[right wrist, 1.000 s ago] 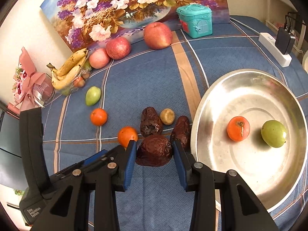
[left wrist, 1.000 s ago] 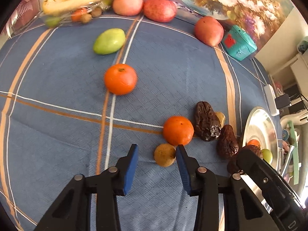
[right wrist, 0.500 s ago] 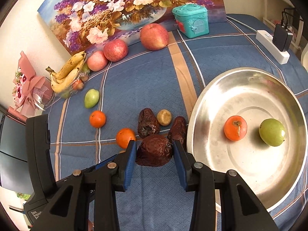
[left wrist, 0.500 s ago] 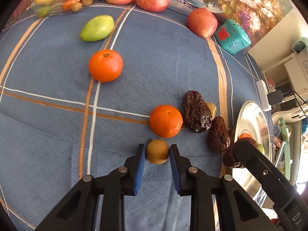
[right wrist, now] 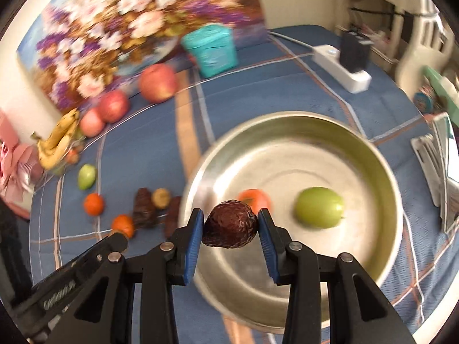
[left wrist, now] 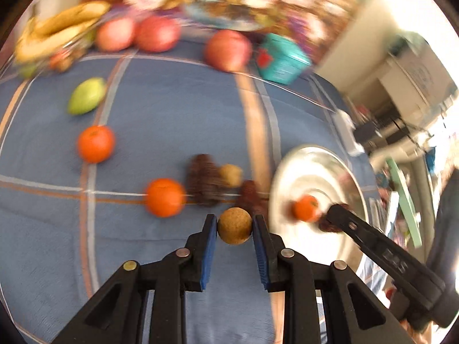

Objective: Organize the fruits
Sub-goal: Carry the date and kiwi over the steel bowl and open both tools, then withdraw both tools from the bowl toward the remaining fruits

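My left gripper (left wrist: 233,226) is shut on a small round brown fruit (left wrist: 234,226), held above the blue cloth just left of the silver plate (left wrist: 338,172). My right gripper (right wrist: 231,226) is shut on a dark wrinkled fruit (right wrist: 229,224), held over the near left part of the plate (right wrist: 373,258). A tomato (right wrist: 255,197) and a green fruit (right wrist: 319,207) lie in the plate. Two oranges (left wrist: 164,197) (left wrist: 96,143), two dark wrinkled fruits (left wrist: 202,179) and another brown fruit (left wrist: 230,175) lie on the cloth.
At the back are three apples (left wrist: 228,49), bananas (left wrist: 57,33), a green fruit (left wrist: 86,96), a teal box (left wrist: 282,60) and a flower painting (right wrist: 129,34). A white power strip (right wrist: 342,68) lies far right. Both views are motion-blurred.
My left gripper closed on the small brown fruit and lifted it toward the plate. My right gripper carried the dark wrinkled fruit right, from the cloth to over the plate.
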